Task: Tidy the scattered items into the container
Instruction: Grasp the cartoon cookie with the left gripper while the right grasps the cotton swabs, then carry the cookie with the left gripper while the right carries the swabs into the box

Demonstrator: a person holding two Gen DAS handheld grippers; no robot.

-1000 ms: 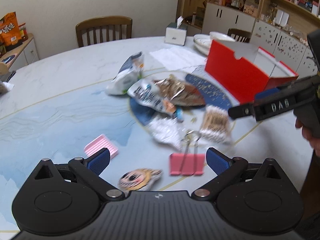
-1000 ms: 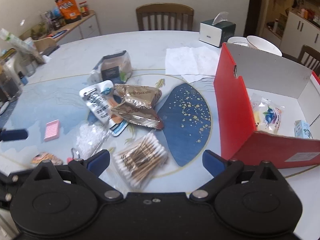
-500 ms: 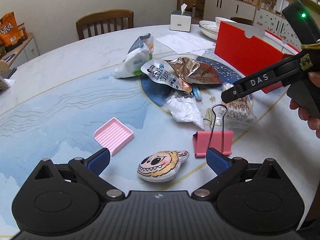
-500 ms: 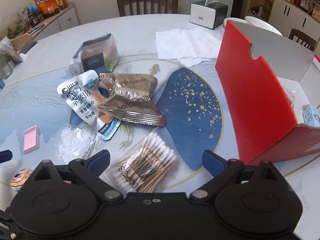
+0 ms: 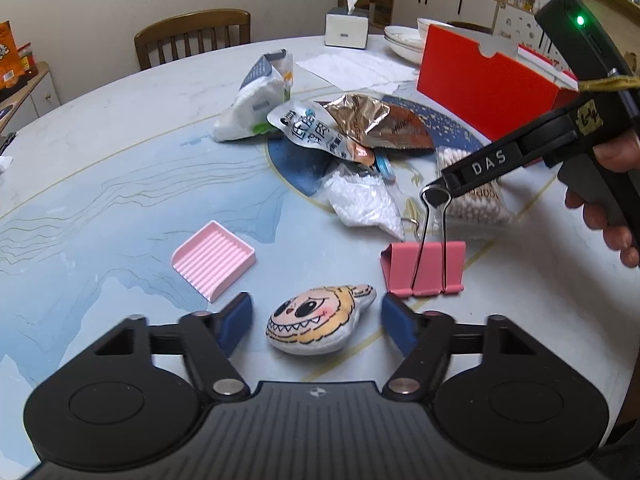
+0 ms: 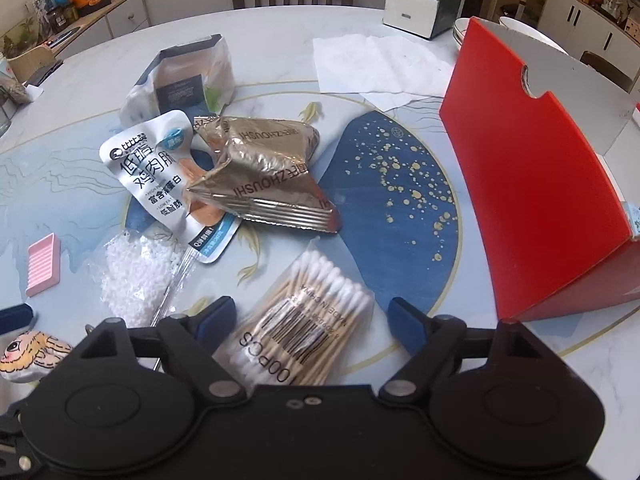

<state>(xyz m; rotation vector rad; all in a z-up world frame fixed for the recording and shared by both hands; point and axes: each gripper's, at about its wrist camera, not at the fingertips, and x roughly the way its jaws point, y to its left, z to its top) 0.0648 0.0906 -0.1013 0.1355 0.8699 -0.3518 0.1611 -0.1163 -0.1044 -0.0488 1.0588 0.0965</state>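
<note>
Left wrist view: sits low over the table (image 5: 100,152), looking forward across it toward the chair (image 5: 192,36) and shelves at the top of the frame; the plush face (image 5: 316,320) lies very near, bottom centre, between the left gripper (image 5: 316,322) fingers.
Right wrist view: looks steeply down and forward from close above the cotton swab pack (image 6: 304,324), lower centre, between the right gripper (image 6: 310,320) fingers; the red box (image 6: 536,184) fills the right side.
Shared: snack packets (image 5: 352,128) (image 6: 260,176), bead bag (image 5: 364,204) (image 6: 136,276), pink tray (image 5: 214,258) (image 6: 42,264), swab pack, red box, plush face.
Cross-sighting: the right gripper enters the left view's right edge.
</note>
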